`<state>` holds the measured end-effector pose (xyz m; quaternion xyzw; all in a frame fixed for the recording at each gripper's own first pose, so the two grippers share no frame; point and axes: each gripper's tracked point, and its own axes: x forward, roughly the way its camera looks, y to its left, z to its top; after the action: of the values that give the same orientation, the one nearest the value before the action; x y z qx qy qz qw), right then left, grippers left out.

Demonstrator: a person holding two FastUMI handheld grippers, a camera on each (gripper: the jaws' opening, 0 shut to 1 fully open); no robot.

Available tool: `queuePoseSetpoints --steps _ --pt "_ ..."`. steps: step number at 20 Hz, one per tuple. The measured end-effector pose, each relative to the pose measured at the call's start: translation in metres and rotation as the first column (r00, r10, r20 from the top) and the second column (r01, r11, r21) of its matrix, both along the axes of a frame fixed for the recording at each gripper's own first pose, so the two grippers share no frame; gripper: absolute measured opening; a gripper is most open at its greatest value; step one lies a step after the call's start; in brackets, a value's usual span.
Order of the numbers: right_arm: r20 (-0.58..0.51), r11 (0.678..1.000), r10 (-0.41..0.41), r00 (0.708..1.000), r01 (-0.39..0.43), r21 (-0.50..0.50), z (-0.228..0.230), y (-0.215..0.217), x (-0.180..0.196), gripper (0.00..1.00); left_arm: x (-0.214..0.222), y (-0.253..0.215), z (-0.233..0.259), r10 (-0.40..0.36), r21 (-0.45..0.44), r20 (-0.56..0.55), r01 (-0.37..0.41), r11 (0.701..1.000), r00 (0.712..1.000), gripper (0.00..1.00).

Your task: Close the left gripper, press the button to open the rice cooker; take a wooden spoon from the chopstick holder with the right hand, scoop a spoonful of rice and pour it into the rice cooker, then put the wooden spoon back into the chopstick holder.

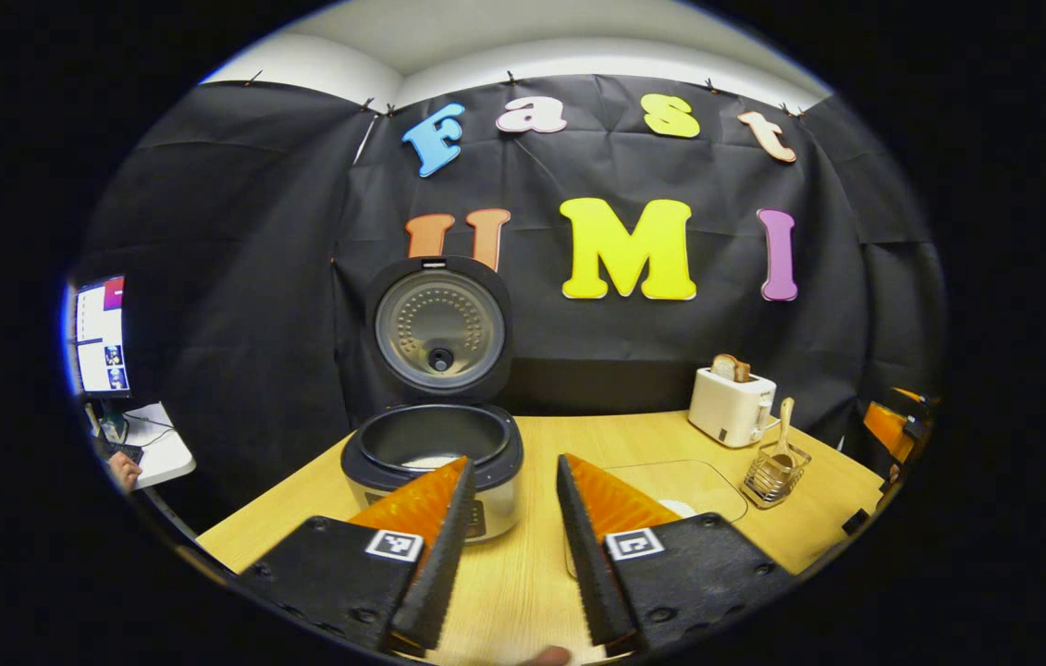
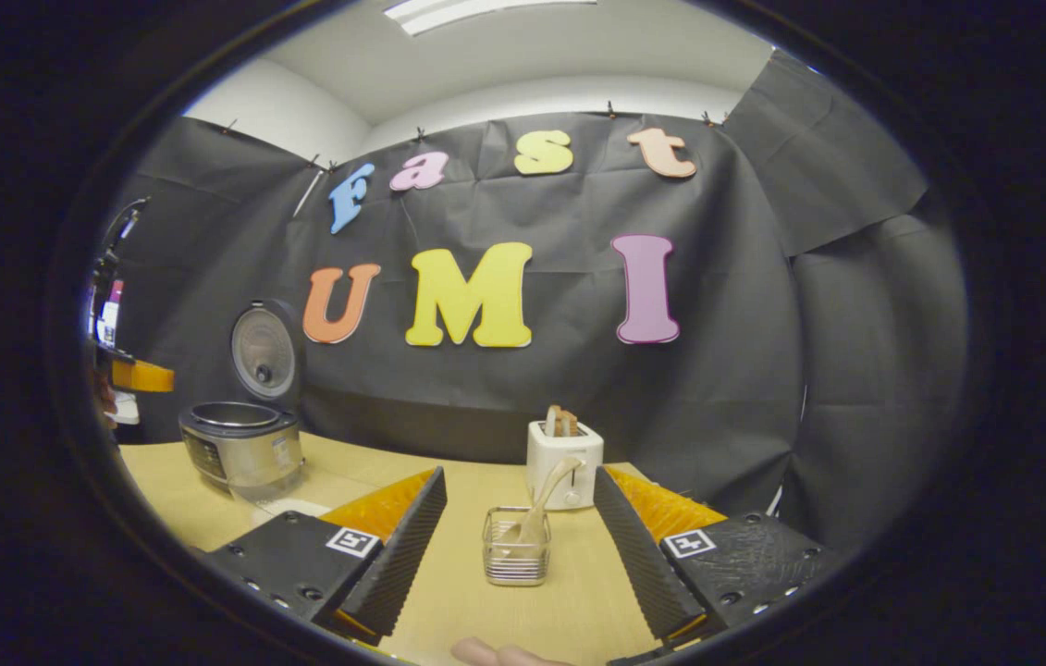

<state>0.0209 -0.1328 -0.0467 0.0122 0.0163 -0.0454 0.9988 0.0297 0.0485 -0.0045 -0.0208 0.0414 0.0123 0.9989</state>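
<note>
My left gripper (image 1: 513, 467) gapes wide, holding nothing, with the open-lidded rice cooker (image 1: 433, 458) left of centre. My right gripper (image 2: 518, 486) is spread equally wide and empty, the wooden spoon (image 2: 536, 514) standing in the chopstick holder (image 2: 515, 548) at lower centre.

Black screwed mounts (image 1: 328, 573), square coded tags (image 1: 393, 545)

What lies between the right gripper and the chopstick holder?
Only bare table: the right gripper view shows the open right gripper facing the chopstick holder, wooden spoon inside.
</note>
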Motion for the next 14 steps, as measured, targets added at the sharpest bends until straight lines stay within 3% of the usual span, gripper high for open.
queuePoseSetpoints --steps 2,5,10,14 --pt "-0.021 1.0 -0.004 1.0 0.004 -0.004 0.001 -0.005 0.015 0.95 -0.002 -0.002 -0.006 0.009 0.008 0.006 -0.009 1.0 1.0 0.99" --pt "-0.04 1.0 -0.018 0.999 0.017 -0.012 0.003 -0.015 0.039 0.97 -0.007 0.002 -0.007 0.042 -0.019 0.028 -0.042 0.999 0.999 0.99" --pt "-0.105 0.999 -0.002 0.994 0.007 0.042 -0.014 -0.023 0.092 0.97 -0.011 0.007 -0.006 0.03 -0.095 0.052 -0.025 0.995 0.998 0.99" --pt "-0.199 0.994 0.012 0.98 0.01 0.106 -0.047 -0.032 0.145 0.95 -0.014 0.014 -0.003 0.027 -0.078 0.06 -0.023 0.997 0.998 0.98"
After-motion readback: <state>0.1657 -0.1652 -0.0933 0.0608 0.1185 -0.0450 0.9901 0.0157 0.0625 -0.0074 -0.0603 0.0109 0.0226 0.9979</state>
